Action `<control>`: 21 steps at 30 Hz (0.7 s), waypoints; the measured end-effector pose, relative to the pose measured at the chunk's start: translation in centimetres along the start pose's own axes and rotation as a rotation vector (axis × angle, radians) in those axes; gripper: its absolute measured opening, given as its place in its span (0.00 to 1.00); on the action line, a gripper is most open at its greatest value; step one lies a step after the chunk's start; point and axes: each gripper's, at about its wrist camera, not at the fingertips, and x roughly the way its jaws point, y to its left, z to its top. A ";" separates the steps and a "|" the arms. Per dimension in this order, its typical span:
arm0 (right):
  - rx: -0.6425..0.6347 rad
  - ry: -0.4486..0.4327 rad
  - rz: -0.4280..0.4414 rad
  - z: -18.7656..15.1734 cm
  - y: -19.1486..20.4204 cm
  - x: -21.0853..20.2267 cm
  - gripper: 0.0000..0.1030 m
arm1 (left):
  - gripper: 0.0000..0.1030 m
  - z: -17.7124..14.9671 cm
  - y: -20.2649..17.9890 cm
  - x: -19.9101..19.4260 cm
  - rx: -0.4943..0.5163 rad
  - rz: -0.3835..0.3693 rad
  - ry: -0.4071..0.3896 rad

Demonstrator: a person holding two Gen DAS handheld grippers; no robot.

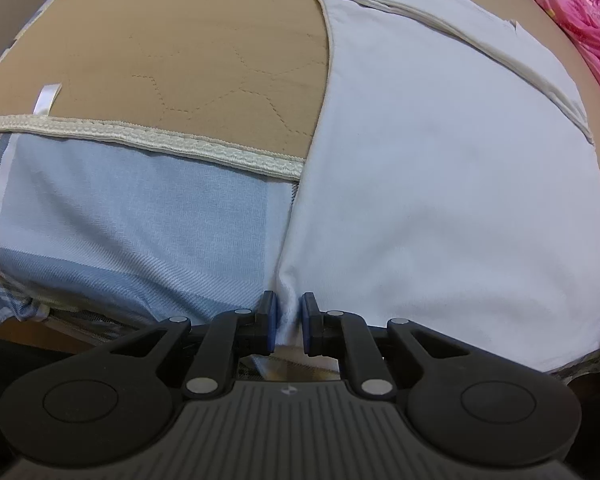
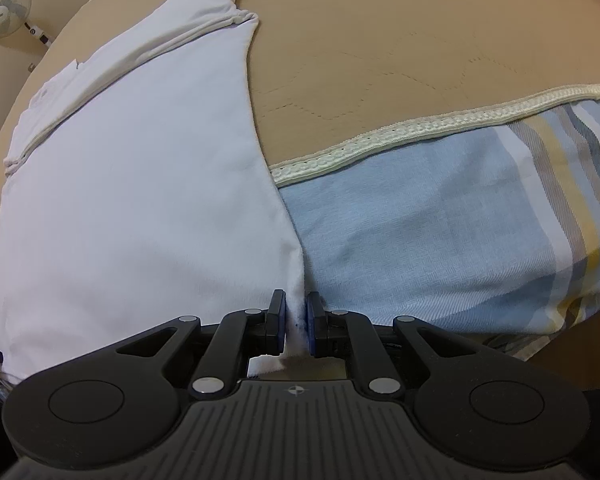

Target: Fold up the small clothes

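A white T-shirt (image 1: 440, 168) lies spread flat on a tan quilted mat (image 1: 180, 56), its hem hanging over the near edge; it also shows in the right wrist view (image 2: 132, 200). My left gripper (image 1: 289, 322) is shut on the shirt's near left hem corner, with white cloth bunched between the blue pads. My right gripper (image 2: 296, 322) is shut on the shirt's near right hem corner in the same way. The shirt's sleeves lie folded inward at the far end (image 1: 400, 4).
The tan mat (image 2: 420, 40) has a cream lace border (image 1: 160, 140) and lies on a blue striped bedsheet (image 2: 440, 232). A pink patterned cloth (image 1: 580, 20) lies at the far right. A wall fan (image 2: 4, 10) stands at the far left.
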 end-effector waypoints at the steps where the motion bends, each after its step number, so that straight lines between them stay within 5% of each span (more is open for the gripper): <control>1: -0.007 -0.001 -0.003 0.0 0.1 0.0 0.10 | 0.12 0.0 -0.1 0.1 0.004 0.003 0.000; 8: -0.047 -0.096 0.060 0.0 1.1 -1.8 0.05 | 0.06 -0.3 -1.4 -2.0 0.059 0.020 -0.057; 17: 0.069 -0.413 0.336 1.0 -0.2 -12.0 0.05 | 0.05 -1.0 -0.9 -13.6 0.102 -0.141 -0.364; 21: 0.081 -0.487 0.413 0.4 -1.3 -15.5 0.05 | 0.05 -1.9 0.6 -18.1 0.099 -0.209 -0.445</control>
